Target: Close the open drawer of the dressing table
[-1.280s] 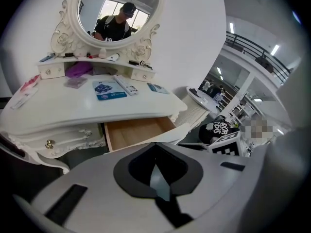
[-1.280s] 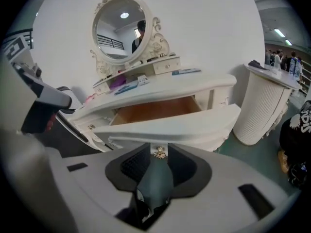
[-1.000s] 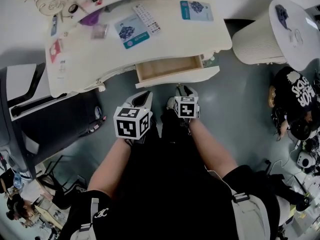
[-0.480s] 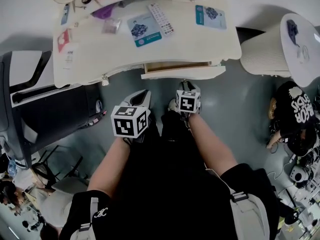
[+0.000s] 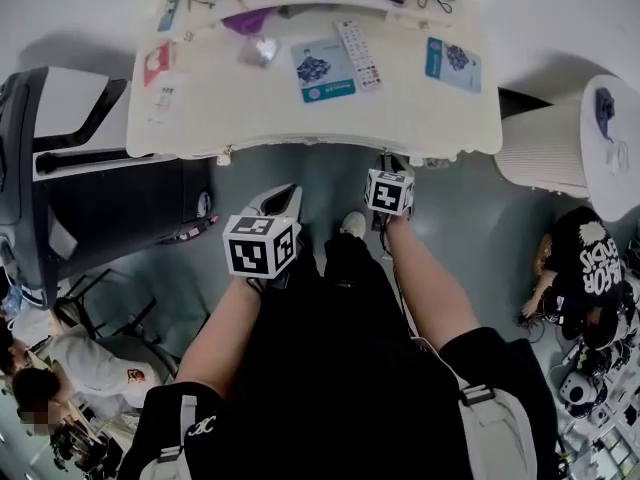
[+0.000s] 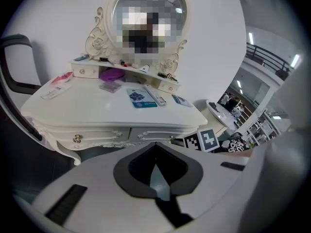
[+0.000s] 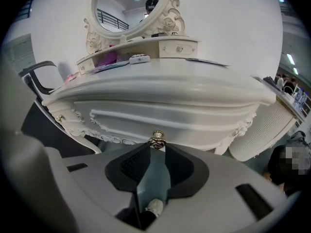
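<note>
The white dressing table (image 5: pixel 300 108) fills the top of the head view, and its drawer sits flush in the front apron. In the right gripper view the drawer front (image 7: pixel 165 120) spans the middle, with its metal knob (image 7: pixel 157 141) right at the tips of my right gripper (image 7: pixel 156 148). Those jaws stand slightly apart and are closing, the knob just at their ends. From above, the right gripper (image 5: pixel 392 163) reaches under the table edge. My left gripper (image 5: pixel 280 198) hangs back over the floor, jaws together and empty, facing the table front (image 6: pixel 146 134).
A black chair (image 5: pixel 60 168) stands left of the table and a white ribbed stool (image 5: pixel 555 138) to the right. A remote (image 5: pixel 358 53), cards and small cosmetics lie on the tabletop below an oval mirror (image 7: pixel 129 6). People sit at the lower left and far right.
The drawer went from pulled out to flush with the table front. My right gripper moved forward with it to the table edge. The left gripper drifted only slightly.
</note>
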The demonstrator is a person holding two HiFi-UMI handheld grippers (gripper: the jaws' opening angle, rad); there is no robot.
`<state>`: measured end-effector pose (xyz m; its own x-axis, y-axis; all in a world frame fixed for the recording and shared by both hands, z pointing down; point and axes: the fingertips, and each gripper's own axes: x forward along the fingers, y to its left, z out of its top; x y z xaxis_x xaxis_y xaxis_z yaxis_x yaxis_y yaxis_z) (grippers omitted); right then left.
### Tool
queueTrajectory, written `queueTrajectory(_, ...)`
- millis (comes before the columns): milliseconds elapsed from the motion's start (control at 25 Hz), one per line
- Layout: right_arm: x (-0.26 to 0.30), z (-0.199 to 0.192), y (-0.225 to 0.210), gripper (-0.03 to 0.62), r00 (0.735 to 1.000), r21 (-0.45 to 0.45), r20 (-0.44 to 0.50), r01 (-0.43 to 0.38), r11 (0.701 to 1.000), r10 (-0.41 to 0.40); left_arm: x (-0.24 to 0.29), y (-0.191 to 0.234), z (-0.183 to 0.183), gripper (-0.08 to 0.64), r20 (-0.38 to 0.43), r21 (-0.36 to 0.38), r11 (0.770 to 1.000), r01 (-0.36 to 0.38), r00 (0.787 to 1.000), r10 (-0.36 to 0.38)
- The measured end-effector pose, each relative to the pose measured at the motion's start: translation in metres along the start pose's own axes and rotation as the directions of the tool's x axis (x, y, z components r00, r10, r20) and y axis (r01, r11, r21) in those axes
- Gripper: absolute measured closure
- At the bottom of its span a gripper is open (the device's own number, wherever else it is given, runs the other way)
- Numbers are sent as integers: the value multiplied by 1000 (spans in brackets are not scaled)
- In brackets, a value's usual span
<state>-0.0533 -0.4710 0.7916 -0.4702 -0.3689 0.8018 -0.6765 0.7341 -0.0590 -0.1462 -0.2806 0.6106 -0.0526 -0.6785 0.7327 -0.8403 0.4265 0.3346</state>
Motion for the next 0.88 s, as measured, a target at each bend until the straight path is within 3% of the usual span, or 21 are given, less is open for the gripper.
queueTrajectory(400,9,11,-3,489,1000,12,5,29,1000,-29,-10,17,16,552,42,-17,999,-45,998,45)
queueTrajectory(520,-5,15,-4,574,998,13,23,55,998,-56,-11,18,23,552,59,-8,999,-54,997,54)
queueTrajectory(720,-53,44,17,581,987,35,157,-29,999,23,-11,15,41,552,92,21,999,-37,995,35)
queueTrajectory(880,-105,92,26,581,950,4,307,-63,998,58,-19,5,69,552,166,80,996,-43,986,29)
